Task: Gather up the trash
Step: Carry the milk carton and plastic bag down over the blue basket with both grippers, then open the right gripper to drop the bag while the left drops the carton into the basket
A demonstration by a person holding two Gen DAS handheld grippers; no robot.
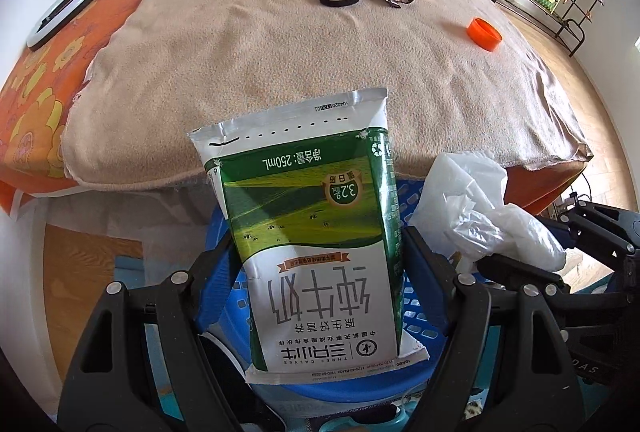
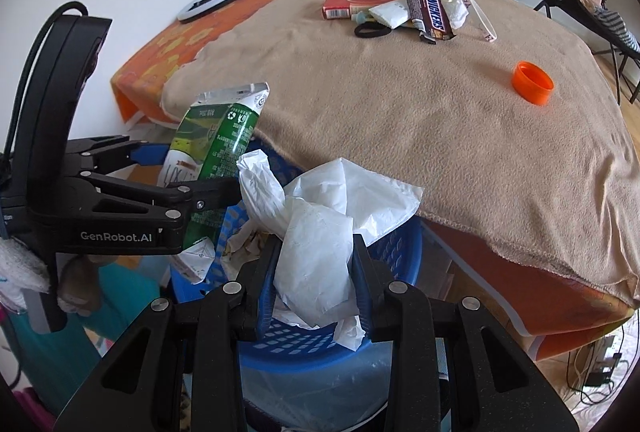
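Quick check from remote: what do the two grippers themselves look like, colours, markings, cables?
Both are matte black plastic with silver rivets and blue-lined jaws. The left gripper carries white "GenRobot.AI" lettering, a curved black handle and a black cable. The right gripper shows no markings.

Milk pouch point(image 1: 316, 232) between the fingers read "THREE CALVES", "250mL", "3.2g". Wrapper point(image 2: 434, 16) far ahead: "SNICKERS". Left gripper point(image 2: 208, 175) body: "GenRobot.AI".
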